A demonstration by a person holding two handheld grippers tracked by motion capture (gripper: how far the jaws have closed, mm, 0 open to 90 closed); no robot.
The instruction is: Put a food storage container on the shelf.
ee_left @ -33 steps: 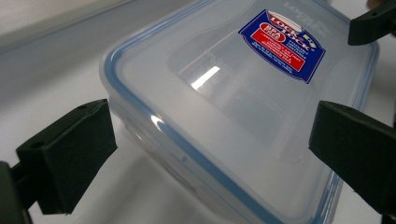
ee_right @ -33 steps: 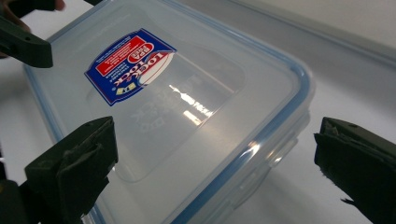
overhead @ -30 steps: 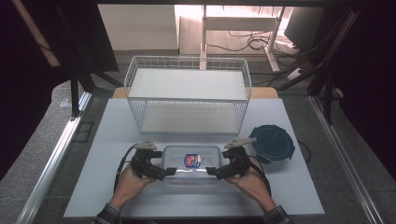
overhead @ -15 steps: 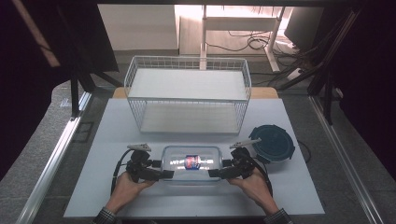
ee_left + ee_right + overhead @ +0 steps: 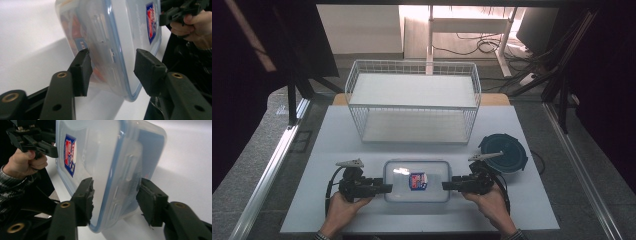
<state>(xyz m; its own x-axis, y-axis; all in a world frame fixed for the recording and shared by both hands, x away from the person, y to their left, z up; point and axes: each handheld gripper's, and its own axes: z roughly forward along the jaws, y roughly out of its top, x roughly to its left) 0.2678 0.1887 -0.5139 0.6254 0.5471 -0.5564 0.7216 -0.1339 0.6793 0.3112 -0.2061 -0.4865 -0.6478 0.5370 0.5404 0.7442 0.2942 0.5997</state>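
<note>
My left tool (image 5: 388,188) and right tool (image 5: 446,185) have just been closing on the lidded box (image 5: 417,181) at the desk's (image 5: 337,150) front edge, jaws half-narrowed, not yet gripping.

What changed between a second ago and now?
Both hands drew slightly toward the person. The left gripper and right gripper have been closing their jaws over the short ends of the lidded plastic box; whether the pads already press cannot be told. The box, wire basket and round blue lid stayed in place.
</note>
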